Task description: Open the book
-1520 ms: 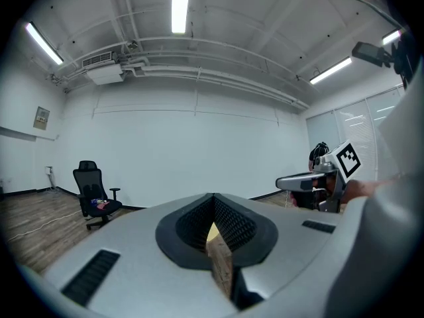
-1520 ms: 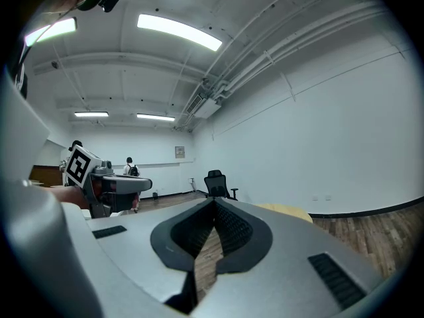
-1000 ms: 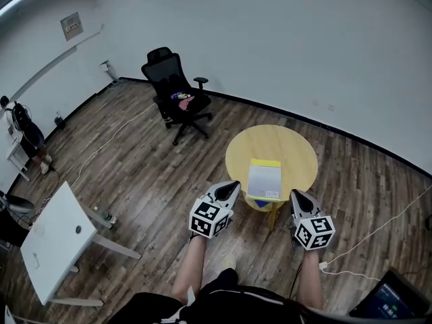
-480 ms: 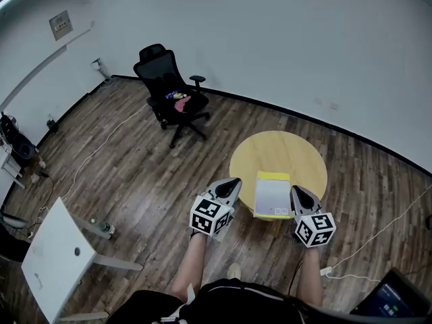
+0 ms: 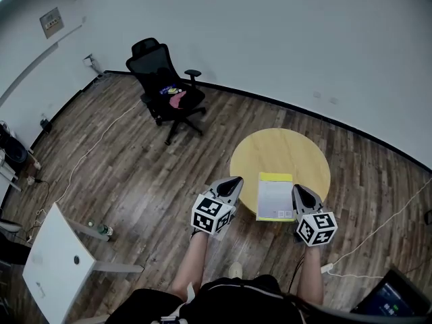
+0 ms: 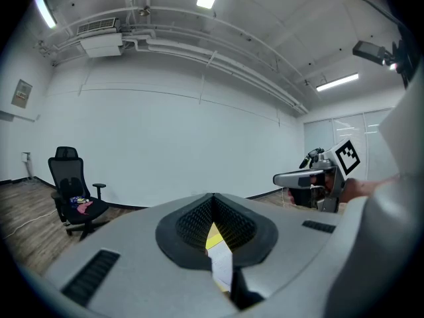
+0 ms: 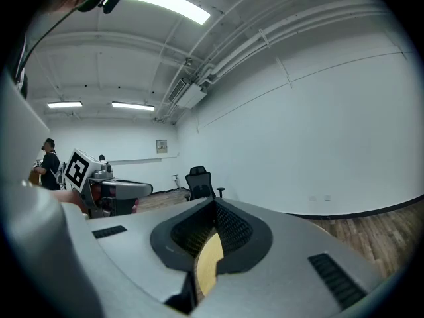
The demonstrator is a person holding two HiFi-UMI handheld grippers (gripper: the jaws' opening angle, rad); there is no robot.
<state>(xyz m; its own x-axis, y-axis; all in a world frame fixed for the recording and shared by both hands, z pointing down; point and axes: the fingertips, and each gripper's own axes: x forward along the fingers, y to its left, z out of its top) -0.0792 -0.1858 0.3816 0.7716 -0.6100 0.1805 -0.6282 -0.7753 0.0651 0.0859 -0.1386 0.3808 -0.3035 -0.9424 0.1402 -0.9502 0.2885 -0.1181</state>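
Observation:
A closed book (image 5: 275, 196) with a white cover and a yellow strip at its far end lies at the near edge of the round yellow table (image 5: 280, 150). My left gripper (image 5: 233, 181) is shut and empty, just left of the book at the table's rim. On the book's right side my right gripper (image 5: 298, 189) is likewise shut with nothing in it. Neither touches the book. In the left gripper view the closed tips (image 6: 213, 196) meet, and the book (image 6: 222, 260) shows through the slit below. The right gripper view has shut jaws (image 7: 214, 202) over the tabletop (image 7: 209, 264).
A black office chair (image 5: 165, 90) with coloured items on its seat stands at the back left. A white table (image 5: 47, 262) is at the lower left and a laptop (image 5: 388, 302) at the lower right. Cables run across the wooden floor. A person (image 7: 48, 164) stands far off.
I have come closer to the round table. Both grippers have gone forward together and now flank the book's near end; the jaws have stayed shut.

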